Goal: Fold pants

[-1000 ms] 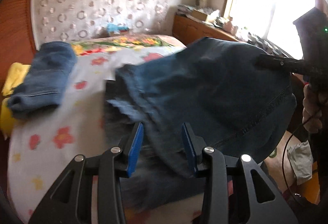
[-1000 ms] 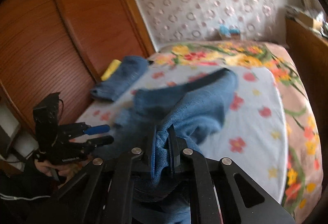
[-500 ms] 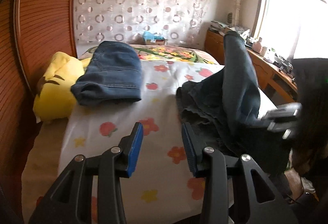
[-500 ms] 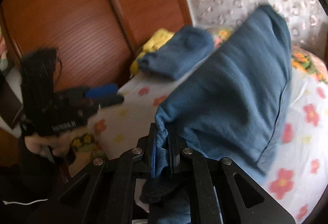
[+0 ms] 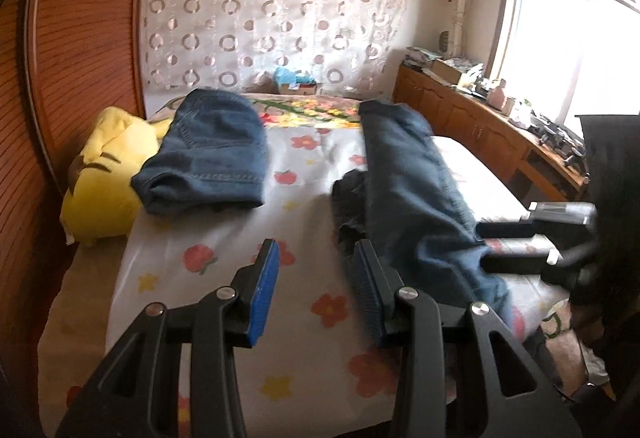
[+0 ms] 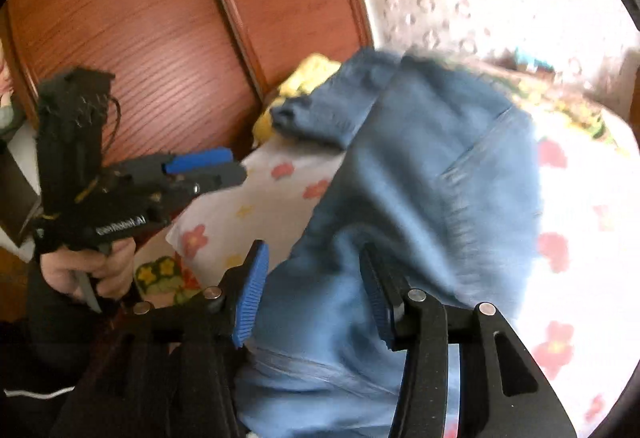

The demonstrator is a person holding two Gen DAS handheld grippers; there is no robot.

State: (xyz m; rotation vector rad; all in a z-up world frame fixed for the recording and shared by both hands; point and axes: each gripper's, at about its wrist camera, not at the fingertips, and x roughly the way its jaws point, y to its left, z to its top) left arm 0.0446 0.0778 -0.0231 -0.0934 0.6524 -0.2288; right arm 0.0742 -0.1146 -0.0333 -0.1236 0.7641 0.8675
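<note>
Sunlight from a window (image 5: 576, 49) falls across a bedroom with a wooden wardrobe (image 5: 76, 49) on one side and a circle-patterned curtain (image 5: 272, 21) behind the bed (image 5: 224, 238), which is covered by a white sheet printed with flowers. On the bed's far left lies a folded pair of jeans (image 5: 208, 153), touching a yellow plush toy (image 5: 104, 173) beside it. The pants (image 5: 416, 189) to be folded lie in a loose, rumpled heap on the bed's right part, one end trailing toward the near edge. The left gripper (image 5: 312, 294) hovers over bare sheet just left of that heap, its blue-padded jaws spread wide and holding nothing. In the right wrist view, the right gripper (image 6: 312, 294) has its jaws parted as well; the blurred denim of the pants (image 6: 420, 189) lies between and beyond them, not pinched. A wooden cabinet (image 5: 480, 133) cluttered with small items runs under the window.
</note>
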